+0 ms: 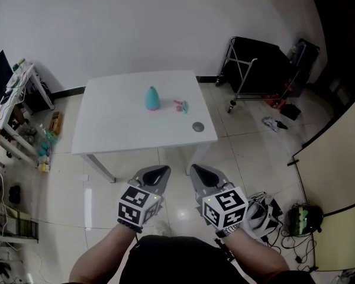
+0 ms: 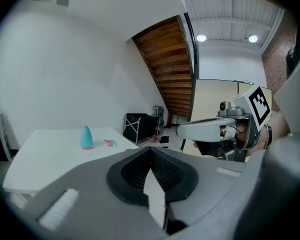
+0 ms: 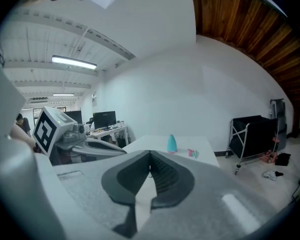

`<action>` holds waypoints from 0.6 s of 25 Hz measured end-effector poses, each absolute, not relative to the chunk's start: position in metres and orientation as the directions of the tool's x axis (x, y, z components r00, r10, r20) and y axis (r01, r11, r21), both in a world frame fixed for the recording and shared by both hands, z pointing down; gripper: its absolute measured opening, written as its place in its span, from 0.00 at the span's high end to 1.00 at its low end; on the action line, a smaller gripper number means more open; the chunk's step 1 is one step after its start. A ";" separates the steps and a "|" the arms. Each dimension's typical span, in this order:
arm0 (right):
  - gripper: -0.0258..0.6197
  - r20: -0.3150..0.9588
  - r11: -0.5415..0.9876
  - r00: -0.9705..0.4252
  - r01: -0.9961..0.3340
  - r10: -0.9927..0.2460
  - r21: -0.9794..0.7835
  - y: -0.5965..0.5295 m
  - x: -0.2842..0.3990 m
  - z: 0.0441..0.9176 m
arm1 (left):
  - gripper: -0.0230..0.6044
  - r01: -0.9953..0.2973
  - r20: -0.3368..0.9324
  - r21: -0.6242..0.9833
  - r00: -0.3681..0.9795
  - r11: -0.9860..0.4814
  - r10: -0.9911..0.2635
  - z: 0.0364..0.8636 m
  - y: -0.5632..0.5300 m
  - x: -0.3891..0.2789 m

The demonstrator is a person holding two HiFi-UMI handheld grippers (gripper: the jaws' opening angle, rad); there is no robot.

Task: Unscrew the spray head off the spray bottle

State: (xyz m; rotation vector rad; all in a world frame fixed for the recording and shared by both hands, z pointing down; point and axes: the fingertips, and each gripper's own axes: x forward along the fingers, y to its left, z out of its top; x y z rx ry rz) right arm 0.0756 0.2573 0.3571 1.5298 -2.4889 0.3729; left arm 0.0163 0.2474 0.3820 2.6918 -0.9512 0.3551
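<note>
A teal cone-shaped bottle (image 1: 152, 98) stands upright near the middle of the white table (image 1: 112, 135). A small pink and teal piece (image 1: 181, 105) lies just to its right, apart from it. Both grippers hover over the floor in front of the table's near edge, well short of it. My left gripper (image 1: 157, 171) is shut with nothing in it, and so is my right gripper (image 1: 199, 171). In the left gripper view the bottle (image 2: 86, 137) is far ahead at the left. In the right gripper view the bottle (image 3: 172, 143) and the small piece (image 3: 192, 153) lie beyond the shut jaws.
A small grey round object (image 1: 198, 126) lies near the table's front right corner. A black trolley (image 1: 254, 70) stands at the back right. Cluttered shelves (image 1: 18, 117) line the left side. Cables and gear (image 1: 272, 212) lie on the tiled floor at the right.
</note>
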 end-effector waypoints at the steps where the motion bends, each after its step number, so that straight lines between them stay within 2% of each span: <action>1: 0.97 0.294 0.432 -0.443 -0.896 -0.847 -0.106 0.249 0.072 0.355 | 0.94 -0.638 0.313 0.155 0.756 -0.754 -0.576 0.382 0.239 0.013; 15: 0.97 0.309 0.411 -0.413 -0.909 -0.857 -0.075 0.173 0.070 0.357 | 0.94 -0.617 0.313 0.154 0.772 -0.772 -0.554 0.387 0.169 0.006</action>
